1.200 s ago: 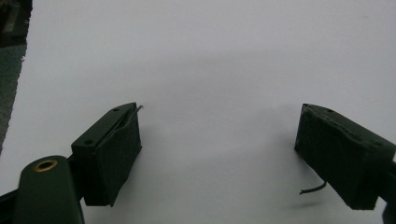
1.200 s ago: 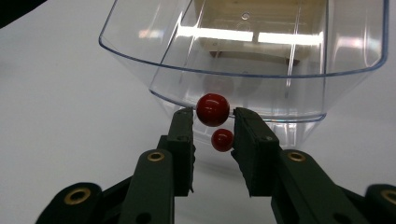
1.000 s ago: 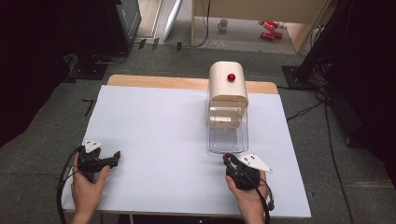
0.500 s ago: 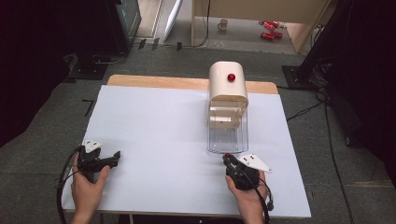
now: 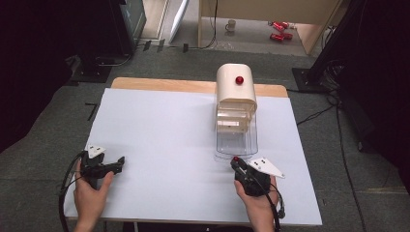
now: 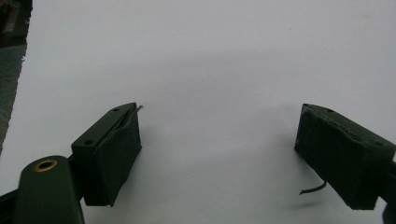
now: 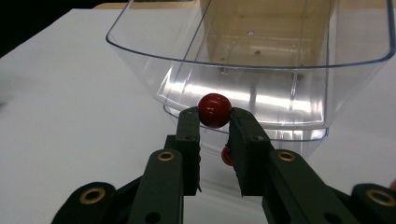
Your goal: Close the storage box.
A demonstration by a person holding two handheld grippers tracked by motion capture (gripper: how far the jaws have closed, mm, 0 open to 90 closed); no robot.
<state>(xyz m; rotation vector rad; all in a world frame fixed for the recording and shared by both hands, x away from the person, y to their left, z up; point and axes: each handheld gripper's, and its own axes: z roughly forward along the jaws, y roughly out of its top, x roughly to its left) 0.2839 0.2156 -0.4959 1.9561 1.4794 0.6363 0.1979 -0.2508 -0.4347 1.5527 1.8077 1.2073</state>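
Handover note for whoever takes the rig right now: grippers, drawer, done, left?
Right gripper: jaws shut on the red knob of the clear drawer.
Left gripper: open, holding nothing, over the white table at its near left.
Drawer is pulled well out of the cream cabinet; nothing visible inside it.
Done: drawer opened, it appears.
Left: probably release the knob or push the drawer back.

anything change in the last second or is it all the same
Nothing visibly changed. The right gripper stays shut on the red knob of the clear drawer, which is pulled out of the cream box. The left gripper rests open on the white table, as before.
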